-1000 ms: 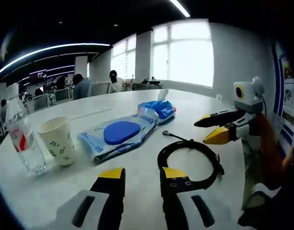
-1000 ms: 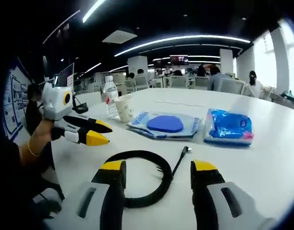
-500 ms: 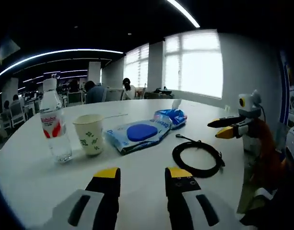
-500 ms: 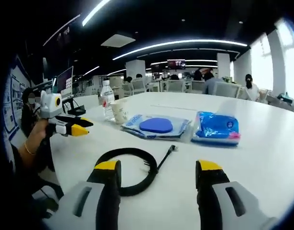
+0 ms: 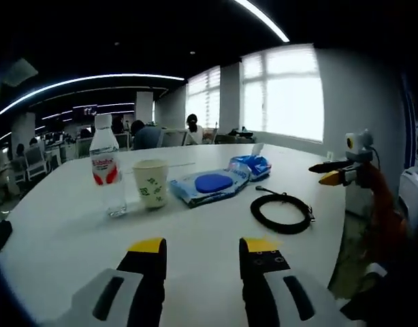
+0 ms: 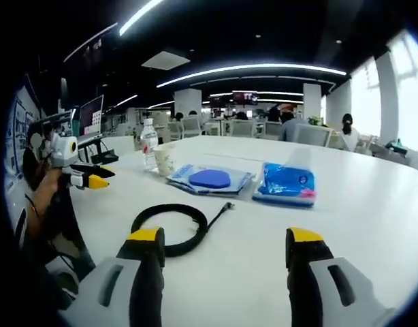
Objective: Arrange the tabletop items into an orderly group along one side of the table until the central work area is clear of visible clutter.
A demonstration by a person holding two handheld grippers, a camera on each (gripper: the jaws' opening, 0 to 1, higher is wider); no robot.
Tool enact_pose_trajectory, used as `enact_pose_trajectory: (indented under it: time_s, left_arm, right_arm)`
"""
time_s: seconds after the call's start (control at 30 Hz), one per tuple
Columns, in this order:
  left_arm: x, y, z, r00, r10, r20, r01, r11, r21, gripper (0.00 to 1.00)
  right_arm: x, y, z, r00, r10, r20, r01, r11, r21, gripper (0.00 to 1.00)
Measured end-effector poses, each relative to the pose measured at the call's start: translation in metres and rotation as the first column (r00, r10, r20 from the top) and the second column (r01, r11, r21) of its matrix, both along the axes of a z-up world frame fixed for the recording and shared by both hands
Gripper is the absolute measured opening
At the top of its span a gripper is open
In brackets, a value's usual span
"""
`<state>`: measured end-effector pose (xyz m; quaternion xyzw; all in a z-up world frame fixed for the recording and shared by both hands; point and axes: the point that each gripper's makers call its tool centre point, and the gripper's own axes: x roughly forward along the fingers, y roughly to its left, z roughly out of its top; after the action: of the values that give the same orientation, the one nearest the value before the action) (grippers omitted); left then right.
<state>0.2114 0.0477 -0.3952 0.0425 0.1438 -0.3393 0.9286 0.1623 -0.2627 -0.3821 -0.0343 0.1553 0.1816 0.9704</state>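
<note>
Tongs, left (image 5: 199,246) and right (image 6: 222,236), are hovering released, grasping nothing, over the table (image 5: 73,225) edge. Bottle (image 5: 106,174), cup (image 5: 150,183), wipes pack (image 5: 210,186), tissue pack (image 5: 252,165) and cable coil (image 5: 282,212) are sitting mid-table in a row.

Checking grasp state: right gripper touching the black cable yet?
Apart. In the right gripper view, bare table separates the open right gripper from the coiled black cable.
</note>
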Motion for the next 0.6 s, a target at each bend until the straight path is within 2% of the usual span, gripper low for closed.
enact_pose_trajectory:
  time_s: [0.07,0.2,0.27,0.37,0.43,0.5,0.6]
  left_arm:
    - [-0.004,0.008,0.002,0.999,0.023,0.023,-0.023,1.0,0.001,0.42]
    - [-0.009,0.032,0.006,0.994,0.086,0.074,-0.091,0.994,0.067,0.43]
    - [-0.013,0.036,0.007,0.993,0.087,0.083,-0.094,0.992,0.086,0.43]
    - [-0.018,0.038,0.008,0.993,0.082,0.08,-0.088,0.993,0.078,0.44]
    - [-0.019,0.038,0.008,0.994,0.078,0.078,-0.084,0.994,0.073,0.49]
    - [-0.03,0.036,0.002,0.996,0.047,0.07,-0.052,0.996,0.074,0.52]
    - [-0.035,0.037,0.001,0.997,0.036,0.069,-0.039,0.999,0.036,0.52]
  right_arm:
    - [-0.004,-0.001,-0.001,1.0,0.002,-0.002,-0.002,1.0,0.001,0.73]
    - [-0.01,0.0,-0.004,1.0,0.01,0.0,-0.01,1.0,-0.008,0.74]
    - [-0.012,0.0,-0.005,1.0,0.011,-0.001,-0.011,1.0,-0.016,0.76]
    - [-0.014,0.0,-0.006,1.0,0.014,-0.001,-0.014,1.0,-0.022,0.78]
    - [-0.015,0.001,-0.006,1.0,0.019,0.0,-0.019,1.0,-0.022,0.8]
    - [-0.021,0.003,-0.004,0.999,0.038,-0.002,-0.037,0.999,0.021,0.81]
    - [-0.024,0.0,-0.003,0.999,0.029,0.019,-0.029,0.999,0.014,0.87]
